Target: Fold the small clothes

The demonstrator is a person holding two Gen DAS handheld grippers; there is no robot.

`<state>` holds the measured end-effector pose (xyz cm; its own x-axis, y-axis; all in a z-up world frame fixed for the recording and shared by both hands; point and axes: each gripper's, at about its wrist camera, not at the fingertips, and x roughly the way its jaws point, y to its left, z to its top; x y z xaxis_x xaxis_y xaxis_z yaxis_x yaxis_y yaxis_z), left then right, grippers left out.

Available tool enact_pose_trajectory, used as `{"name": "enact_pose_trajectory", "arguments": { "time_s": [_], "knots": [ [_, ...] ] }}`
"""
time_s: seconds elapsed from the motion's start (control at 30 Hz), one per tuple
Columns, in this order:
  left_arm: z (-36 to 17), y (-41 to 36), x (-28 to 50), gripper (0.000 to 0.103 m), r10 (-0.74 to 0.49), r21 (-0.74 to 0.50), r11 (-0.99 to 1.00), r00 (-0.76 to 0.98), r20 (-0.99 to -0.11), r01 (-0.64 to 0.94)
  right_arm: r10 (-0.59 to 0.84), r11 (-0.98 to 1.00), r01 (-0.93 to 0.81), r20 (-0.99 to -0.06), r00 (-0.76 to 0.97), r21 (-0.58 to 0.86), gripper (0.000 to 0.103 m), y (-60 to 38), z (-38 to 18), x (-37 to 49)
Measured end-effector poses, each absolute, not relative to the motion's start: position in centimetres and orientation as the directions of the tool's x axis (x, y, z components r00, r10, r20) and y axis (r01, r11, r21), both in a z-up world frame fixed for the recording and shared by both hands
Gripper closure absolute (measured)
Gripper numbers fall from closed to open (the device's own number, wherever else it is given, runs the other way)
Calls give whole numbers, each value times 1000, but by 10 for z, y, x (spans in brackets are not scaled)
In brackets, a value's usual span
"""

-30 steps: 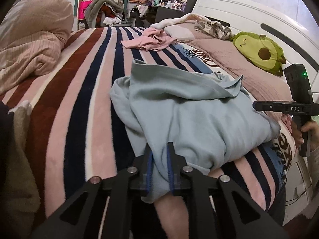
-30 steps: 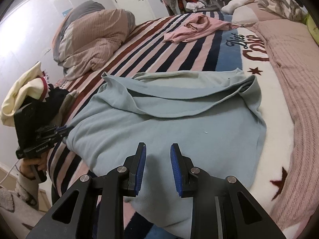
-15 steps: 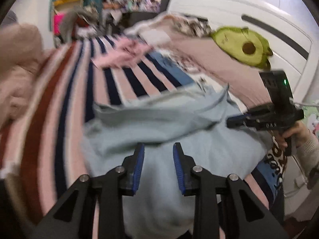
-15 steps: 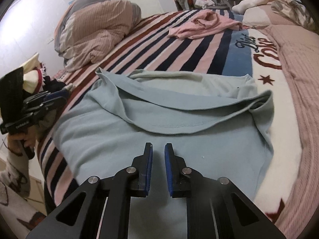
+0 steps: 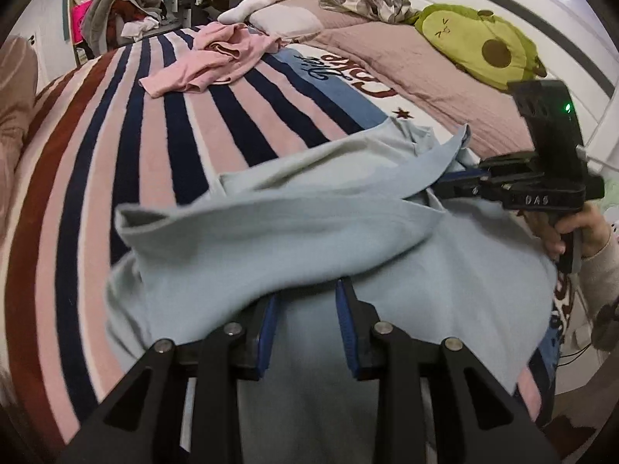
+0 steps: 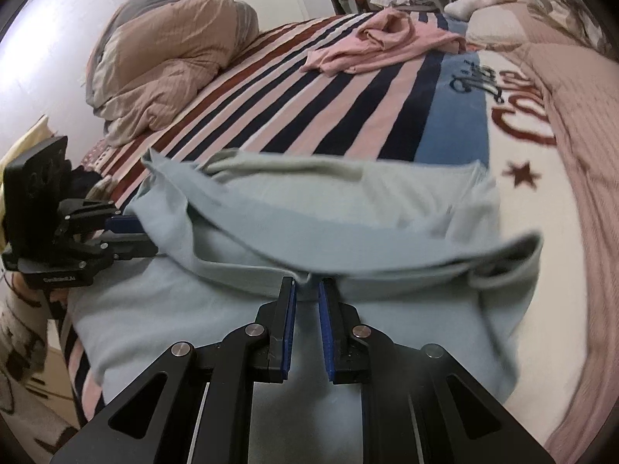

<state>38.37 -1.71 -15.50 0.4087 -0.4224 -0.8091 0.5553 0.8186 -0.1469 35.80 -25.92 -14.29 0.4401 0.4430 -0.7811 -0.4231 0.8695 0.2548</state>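
Note:
A light blue garment [image 5: 301,232] lies on the striped bedspread [image 5: 127,147], its upper layer partly turned over. It also shows in the right wrist view [image 6: 348,208]. My left gripper [image 5: 305,290] is open, its blue pads either side of the folded edge, which drapes over the fingertips. My right gripper [image 6: 306,286] is nearly closed on a fold of the blue garment's edge. The right gripper also shows at the garment's right edge in the left wrist view [image 5: 460,181]. The left gripper shows at the garment's left edge in the right wrist view [image 6: 127,232].
A crumpled pink garment [image 5: 216,58] lies further up the bed. An avocado plush [image 5: 479,46] sits on the pink quilt at the right. A bundled duvet [image 6: 166,54] lies at the left. Cluttered shelves and clothes stand beyond the bed.
Both grippers moved forward over the blue garment to its turned-over edge. The left gripper let go of the hem and opened. The right gripper narrowed onto a fold.

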Motion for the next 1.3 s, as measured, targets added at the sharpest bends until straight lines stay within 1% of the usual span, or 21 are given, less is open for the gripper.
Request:
{"name": "enact_pose_trajectory", "arguments": {
  "time_s": [0.17,0.27,0.33,0.47,0.5,0.53,0.57,0.6,0.63,0.67,0.7,0.73,0.77,0.8,0.83,0.87,0.9,0.97,1.1,1.23,1.3],
  "knots": [
    [-152,-14,405,77,-391,-109,835,441,-808,539,400,889,-408,-790,464,210,96,-263,-138,376],
    [-146,-12,410,77,-385,-89,841,476,-791,533,442,872,-418,-773,454,253,96,-267,-133,372],
    [-143,-10,414,77,-360,-58,855,508,-783,515,475,854,-441,-761,442,277,95,-267,-129,362],
    [-144,-3,420,76,-399,-116,852,490,-775,511,517,825,-463,-762,389,324,95,-264,-133,353],
    [-144,-3,419,74,-399,-113,851,492,-774,513,520,822,-463,-767,376,331,95,-263,-135,352],
    [-143,-1,417,66,-390,-98,853,502,-772,513,511,826,-462,-776,369,324,95,-263,-138,351],
    [-141,0,416,60,-378,-79,857,516,-769,510,483,840,-456,-789,380,295,95,-263,-140,350],
    [-139,3,416,49,-367,-64,862,531,-764,503,455,854,-448,-797,397,264,95,-264,-139,350],
    [-136,8,417,45,-356,-52,870,551,-755,491,418,874,-432,-800,431,223,94,-267,-137,351],
    [-134,11,417,45,-349,-46,875,562,-750,483,401,884,-419,-794,456,206,93,-270,-134,352],
    [-132,14,418,44,-343,-38,878,572,-745,477,387,893,-406,-788,479,192,88,-274,-131,352],
    [-129,19,420,41,-327,-18,885,593,-736,465,369,904,-392,-778,509,172,81,-278,-126,353],
    [-129,22,420,39,-315,-5,890,606,-730,456,341,915,-379,-769,540,139,78,-281,-121,354],
    [-128,26,422,36,-302,5,896,616,-727,444,297,928,-363,-763,574,88,69,-283,-116,354],
    [-128,30,424,35,-297,3,901,619,-727,435,242,939,-344,-758,605,24,58,-285,-113,354],
    [-130,33,426,35,-301,-9,903,615,-729,431,185,947,-320,-751,633,-37,50,-288,-111,354],
    [-131,36,428,35,-310,-25,902,608,-731,430,136,952,-293,-746,652,-82,40,-291,-110,355],
    [-138,38,431,35,-326,-52,901,593,-736,431,105,957,-272,-754,649,-100,39,-298,-113,359],
    [-150,38,437,35,-333,-78,903,574,-748,421,116,962,-265,-790,602,-61,39,-306,-126,370],
    [-159,40,444,35,-328,-96,911,567,-756,400,44,971,-214,-795,605,-108,39,-312,-135,378],
    [-161,42,445,35,-358,-136,906,555,-751,400,47,978,-193,-802,595,-86,39,-317,-137,380]
  ]
}}
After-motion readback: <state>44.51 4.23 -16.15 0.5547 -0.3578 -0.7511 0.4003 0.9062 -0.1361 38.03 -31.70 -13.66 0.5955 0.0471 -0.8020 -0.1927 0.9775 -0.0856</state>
